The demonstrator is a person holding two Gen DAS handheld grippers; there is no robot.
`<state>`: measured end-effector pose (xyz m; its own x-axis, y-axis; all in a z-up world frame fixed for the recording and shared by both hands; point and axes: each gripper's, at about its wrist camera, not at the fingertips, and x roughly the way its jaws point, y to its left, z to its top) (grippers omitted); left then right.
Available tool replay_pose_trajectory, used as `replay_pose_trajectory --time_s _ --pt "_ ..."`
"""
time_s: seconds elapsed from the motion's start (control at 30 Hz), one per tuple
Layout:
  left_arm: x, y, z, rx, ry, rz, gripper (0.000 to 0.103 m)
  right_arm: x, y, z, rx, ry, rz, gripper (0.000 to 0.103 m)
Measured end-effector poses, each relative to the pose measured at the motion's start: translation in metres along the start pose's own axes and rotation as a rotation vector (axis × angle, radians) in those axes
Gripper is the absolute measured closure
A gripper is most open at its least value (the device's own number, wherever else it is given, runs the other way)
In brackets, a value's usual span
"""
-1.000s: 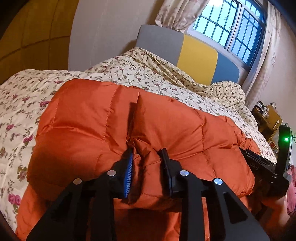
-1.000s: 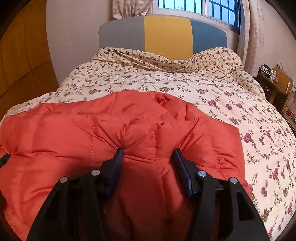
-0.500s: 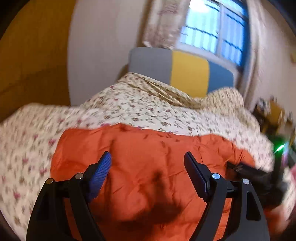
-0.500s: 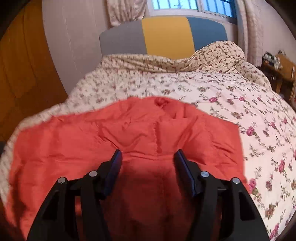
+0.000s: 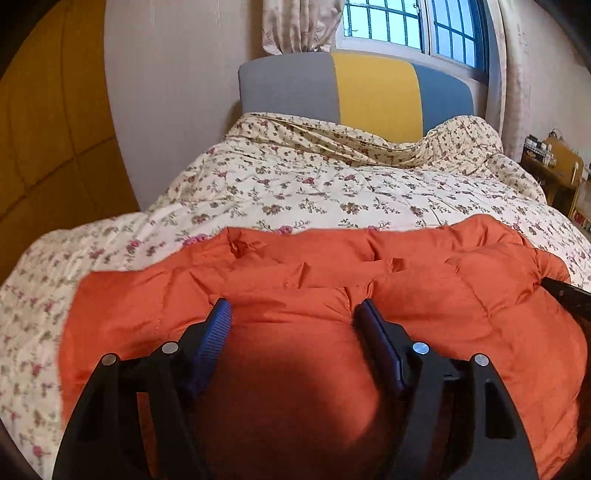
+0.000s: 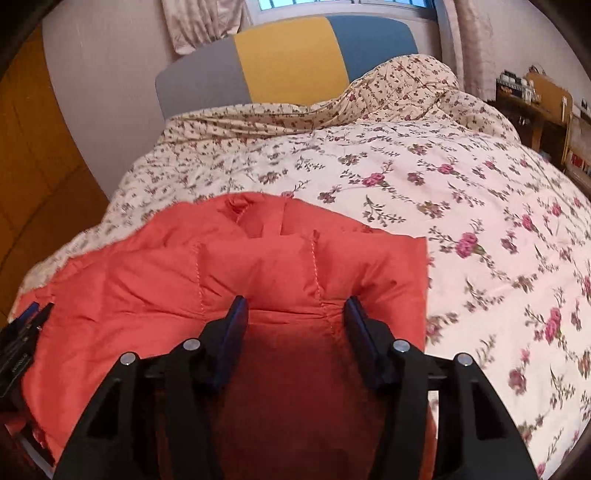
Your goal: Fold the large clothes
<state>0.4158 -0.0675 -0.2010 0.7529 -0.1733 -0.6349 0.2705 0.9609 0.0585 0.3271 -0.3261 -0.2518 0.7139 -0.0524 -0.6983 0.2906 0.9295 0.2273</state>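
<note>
The left gripper is black plastic with ribbed blue pads and silver rivets, its jaws spread apart with nothing pinched between them; the right gripper is built the same and stands just as wide. Both hang low over the jacket, a puffy orange quilted garment with a smooth, slightly shiny shell stitched into soft rectangular pillows. The jacket lies under and between each gripper's fingers and bulges up in the gap, though whether the pads touch it cannot be told. It sits on the near end of the quilt, a cream cotton cover printed with small pink and brown flowers and rumpled toward the headboard, whose padded panels run grey, yellow and blue. The left view shows the jacket's wide rounded spread and a dark tip of the right gripper at the jacket's right edge, plus the barred window above the headboard. The right view shows the jacket's straight right hem against the quilt, and the left gripper at the jacket's left edge.
</note>
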Motion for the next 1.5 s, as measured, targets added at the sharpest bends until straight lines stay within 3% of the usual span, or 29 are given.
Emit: replay_pose_trajectory --time_s 0.17,0.4,0.47,0.5,0.67,0.97,1.17,1.5 --pt "0.019 -0.001 0.002 0.003 0.039 -0.002 0.031 0.015 0.001 0.0 -0.008 0.013 -0.008 0.049" --pt "0.016 -0.009 0.001 0.043 0.05 0.035 0.029 0.016 0.002 0.001 -0.016 0.02 -0.02 0.047" --pt "0.004 -0.011 0.001 0.058 0.052 0.106 0.003 0.01 0.002 0.003 -0.018 0.034 -0.022 0.042" --pt "-0.002 -0.01 0.001 0.057 0.049 0.13 0.003 0.005 0.002 0.002 -0.021 0.038 -0.024 0.041" --pt "-0.049 -0.001 -0.02 0.027 0.027 0.093 0.003 -0.044 0.002 -0.013 -0.051 0.031 -0.023 0.04" --pt "-0.117 0.039 -0.086 -0.038 0.037 0.092 0.003 -0.118 -0.015 -0.058 -0.064 0.041 0.01 0.038" --pt "-0.136 0.073 -0.123 -0.055 0.073 0.138 0.003 -0.15 -0.053 -0.095 -0.068 0.085 -0.007 0.039" --pt "-0.165 0.108 -0.179 -0.167 0.1 0.097 0.003 -0.187 -0.097 -0.155 -0.022 0.154 -0.003 0.039"
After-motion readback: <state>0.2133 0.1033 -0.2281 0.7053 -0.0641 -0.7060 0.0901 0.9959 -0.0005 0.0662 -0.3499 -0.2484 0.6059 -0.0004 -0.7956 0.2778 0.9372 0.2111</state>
